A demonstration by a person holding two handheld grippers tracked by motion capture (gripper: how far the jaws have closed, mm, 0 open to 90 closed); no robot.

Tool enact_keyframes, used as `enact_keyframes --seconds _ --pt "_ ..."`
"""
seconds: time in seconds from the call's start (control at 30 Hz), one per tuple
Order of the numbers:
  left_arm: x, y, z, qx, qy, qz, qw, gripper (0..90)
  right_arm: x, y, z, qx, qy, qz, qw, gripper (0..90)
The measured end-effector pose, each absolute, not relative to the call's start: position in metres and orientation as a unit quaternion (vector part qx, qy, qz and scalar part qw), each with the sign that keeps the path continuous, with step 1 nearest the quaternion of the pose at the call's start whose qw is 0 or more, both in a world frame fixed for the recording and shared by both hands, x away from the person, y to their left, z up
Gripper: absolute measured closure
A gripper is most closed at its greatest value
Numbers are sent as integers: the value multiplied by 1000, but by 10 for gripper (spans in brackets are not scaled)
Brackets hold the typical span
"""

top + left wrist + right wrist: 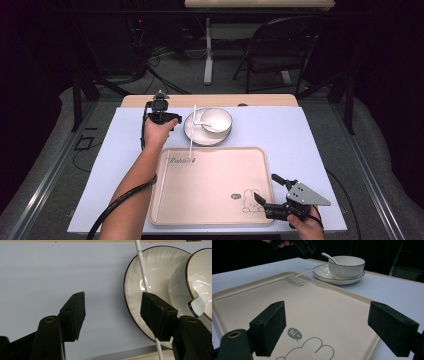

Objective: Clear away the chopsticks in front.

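Observation:
A white plate (192, 135) carries a white bowl (217, 120) with a spoon (202, 121) in it, at the far middle of the table. One white chopstick (192, 132) lies across the plate's left side onto the beige tray (210, 185). A second chopstick (163, 177) lies along the tray's left edge. My left gripper (162, 116) hovers just left of the plate, open. In the left gripper view the chopstick (143, 275) runs under the right jaw, and nothing sits between the pads (77, 312). My right gripper (266, 188) is open over the tray's near right corner, with nothing in it.
A pale mat (280, 135) covers the table. The tray (324, 305) has a rabbit print near my right gripper (327, 322). Beyond it stand the bowl (347, 266) and plate (324, 277). A chair (277, 45) and a table leg stand on the floor behind.

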State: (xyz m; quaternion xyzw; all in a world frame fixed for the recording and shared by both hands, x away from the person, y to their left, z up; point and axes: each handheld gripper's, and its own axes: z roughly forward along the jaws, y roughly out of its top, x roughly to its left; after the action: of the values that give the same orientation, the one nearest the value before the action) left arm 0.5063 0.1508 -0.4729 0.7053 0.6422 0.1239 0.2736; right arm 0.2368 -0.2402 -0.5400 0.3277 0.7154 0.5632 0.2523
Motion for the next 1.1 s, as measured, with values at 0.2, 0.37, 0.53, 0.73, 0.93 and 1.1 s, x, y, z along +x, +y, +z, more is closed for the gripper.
enact_keyframes --seconds 0.2,0.37,0.53,0.73,0.93,1.1 --pt "510 148 -476 712 637 110 275 229 237 -240 -540 328 715 563 252 143" --pt "513 144 -480 718 633 117 264 229 237 -241 -540 329 715 563 252 143" --pt "517 138 -483 723 629 111 263 228 237 -241 -540 329 715 563 251 143" --pt "521 133 -487 726 627 102 265 238 237 -241 -540 327 715 564 252 143" --pt "522 128 -490 731 617 92 278 364 237 -241 -540 327 715 564 252 143" --pt "522 124 -494 733 613 90 281 534 236 -241 -539 326 716 564 251 143"
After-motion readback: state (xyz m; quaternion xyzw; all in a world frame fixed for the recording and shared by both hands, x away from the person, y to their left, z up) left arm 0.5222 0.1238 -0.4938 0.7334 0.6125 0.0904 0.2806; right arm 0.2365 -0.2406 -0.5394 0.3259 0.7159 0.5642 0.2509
